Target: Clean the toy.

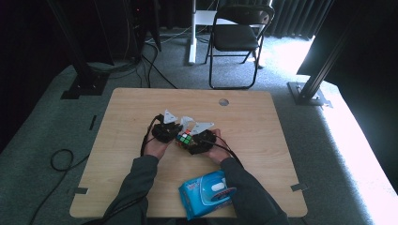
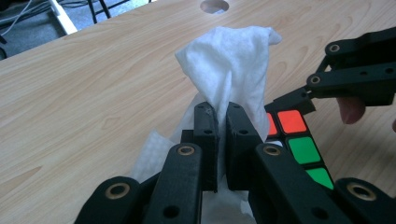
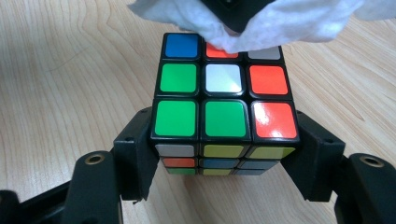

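A scrambled puzzle cube (image 3: pixel 223 98) with green, red, white and blue stickers sits between the jaws of my right gripper (image 3: pixel 224 154), which is shut on its two sides just above the table. My left gripper (image 2: pixel 222 128) is shut on a white wipe (image 2: pixel 238 60), whose loose end stands up beyond the jaws. In the right gripper view the wipe (image 3: pixel 280 23) lies on the far edge of the cube's top face. In the high view the two grippers (image 1: pixel 165 130) (image 1: pixel 202 140) meet at mid-table with the cube (image 1: pixel 185 138) between them.
A blue pack of wipes (image 1: pixel 206 193) lies near the table's front edge between the forearms. The wooden table (image 1: pixel 263 136) has a round hole (image 1: pixel 224 101) near its far edge. A folding chair (image 1: pixel 237 37) stands on the floor beyond it.
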`<state>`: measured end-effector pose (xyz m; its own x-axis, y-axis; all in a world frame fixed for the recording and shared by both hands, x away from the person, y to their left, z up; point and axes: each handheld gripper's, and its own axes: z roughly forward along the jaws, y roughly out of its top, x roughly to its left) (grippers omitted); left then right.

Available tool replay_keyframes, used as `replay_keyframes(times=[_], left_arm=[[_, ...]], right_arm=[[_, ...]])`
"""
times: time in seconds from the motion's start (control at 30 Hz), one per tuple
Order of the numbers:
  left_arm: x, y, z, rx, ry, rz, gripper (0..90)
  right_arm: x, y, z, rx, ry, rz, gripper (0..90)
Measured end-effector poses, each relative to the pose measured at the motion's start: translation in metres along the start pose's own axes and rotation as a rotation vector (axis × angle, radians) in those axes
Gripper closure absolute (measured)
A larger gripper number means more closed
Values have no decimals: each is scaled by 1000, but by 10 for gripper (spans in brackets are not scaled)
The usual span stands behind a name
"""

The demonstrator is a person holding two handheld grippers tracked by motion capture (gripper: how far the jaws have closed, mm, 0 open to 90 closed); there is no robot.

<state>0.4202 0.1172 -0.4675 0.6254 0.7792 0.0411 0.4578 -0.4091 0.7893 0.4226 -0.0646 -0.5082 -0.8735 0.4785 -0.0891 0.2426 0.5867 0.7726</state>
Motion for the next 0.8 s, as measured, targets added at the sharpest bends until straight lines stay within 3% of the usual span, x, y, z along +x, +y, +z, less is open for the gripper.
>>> replay_keyframes(times=[0.8], left_arm=[[0,5,6,9,1,18,854]], right_arm=[[0,-1,-1,-3,11,2,343]])
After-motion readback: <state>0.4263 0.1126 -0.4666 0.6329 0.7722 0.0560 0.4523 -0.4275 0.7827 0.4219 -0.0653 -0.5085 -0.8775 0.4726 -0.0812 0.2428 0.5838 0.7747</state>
